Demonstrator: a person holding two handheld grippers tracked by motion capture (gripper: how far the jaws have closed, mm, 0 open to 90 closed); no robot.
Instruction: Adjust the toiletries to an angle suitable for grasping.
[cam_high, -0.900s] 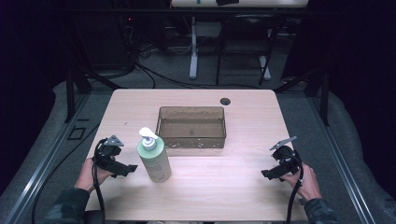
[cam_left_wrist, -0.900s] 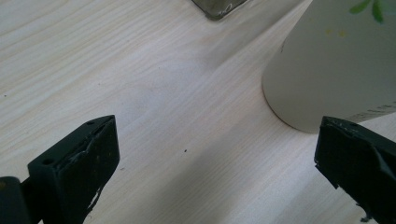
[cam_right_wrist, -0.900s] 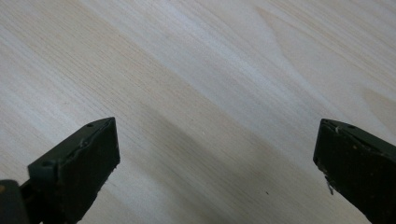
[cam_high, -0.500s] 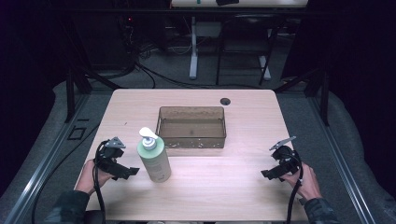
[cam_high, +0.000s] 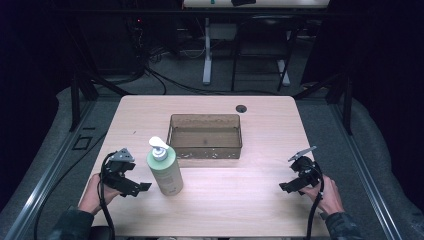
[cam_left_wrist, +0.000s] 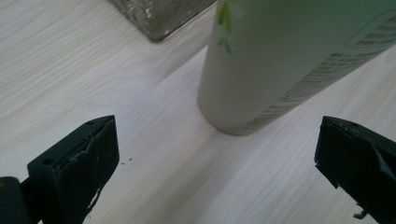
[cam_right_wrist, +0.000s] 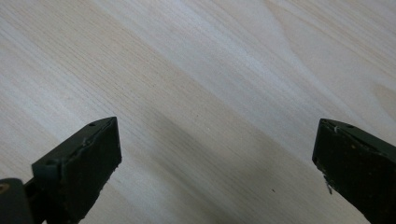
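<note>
A: Where does the bottle (cam_high: 165, 172) stand?

B: Upright on the bench (cam_high: 235, 200), near the front edge on the left, just in front of the left corner of the brown tray (cam_high: 205, 136). The left gripper (cam_high: 145, 187) sits just beside it, on its left, apart from it.

A: And its fingers?

B: Spread wide, nothing between them. In the left gripper view the bottle's base (cam_left_wrist: 243, 107) stands ahead, between the two black fingers (cam_left_wrist: 79, 163) but beyond their tips, so there is no contact.

A: The right gripper (cam_high: 283, 187)?

B: Well apart, over bare bench near the right front edge. Its fingers (cam_right_wrist: 79, 168) are also wide open and hold nothing; beneath them is plain wood.

A: So the step looks like a reach for the bottle. How should it go?

B: I'd say slide the left gripper forward until the body sits fully between the fingers, not just at the tips. The bottle is tall and has a pump head (cam_high: 158, 145), so it is top-heavy; a nudge from one finger before the other arrives could tip it toward the tray.

A: Where to grip?

B: Around the lower to middle body, I'd judge, with both fingers level so they close on it together. The wall looks smooth and rounded, so centre it, or it may twist out as the fingers close.

A: Anything to watch?

B: Keep the fingers off the bench while closing.
</note>
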